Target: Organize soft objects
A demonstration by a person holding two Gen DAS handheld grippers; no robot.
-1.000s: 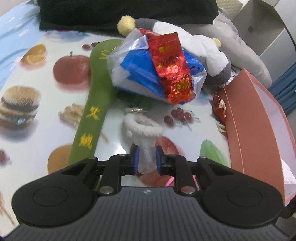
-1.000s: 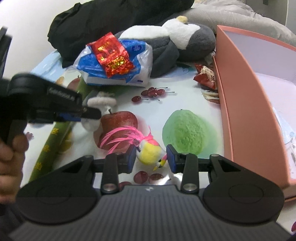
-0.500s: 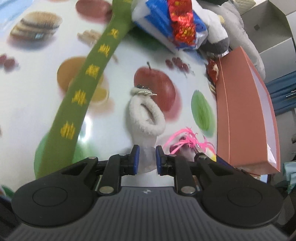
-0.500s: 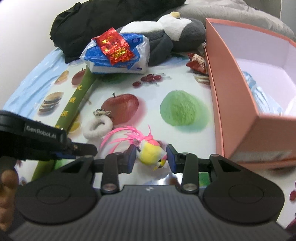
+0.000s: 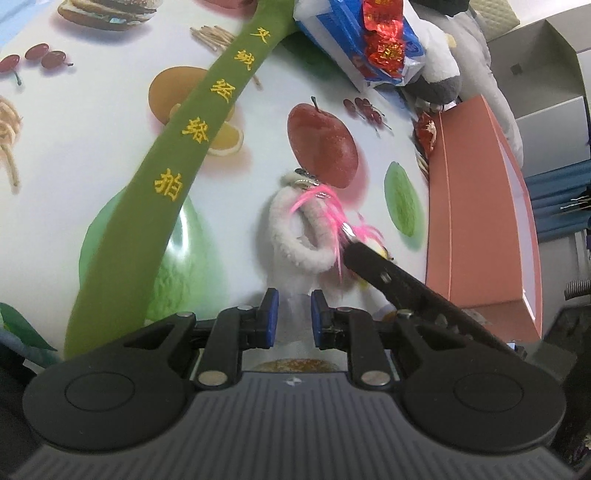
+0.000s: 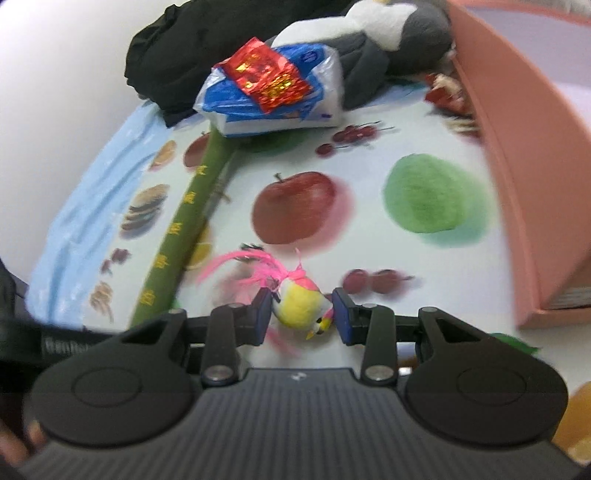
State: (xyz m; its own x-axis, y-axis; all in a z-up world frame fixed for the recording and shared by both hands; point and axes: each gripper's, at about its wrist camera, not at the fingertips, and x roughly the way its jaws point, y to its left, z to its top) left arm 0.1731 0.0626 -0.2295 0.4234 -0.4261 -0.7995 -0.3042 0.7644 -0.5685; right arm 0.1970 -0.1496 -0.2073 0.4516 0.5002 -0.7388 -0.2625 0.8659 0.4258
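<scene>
My left gripper is shut on a white fuzzy keychain toy with a metal ring at its far end, held over the fruit-print tablecloth. Pink feathers lie across it, and the right gripper's black finger crosses in just to its right. In the right wrist view, my right gripper is shut on a small yellow bird toy with a pink head and pink feather tail. The open salmon box stands to the right of both.
A long green plush strip with yellow characters runs along the left. At the back lie a blue-and-white bag with a red foil packet on it, a grey-and-white plush and black fabric.
The left gripper has carried the white toy toward the near edge and beside the right gripper; the feathers now overlap it. The right gripper has tilted, still holding the bird.
</scene>
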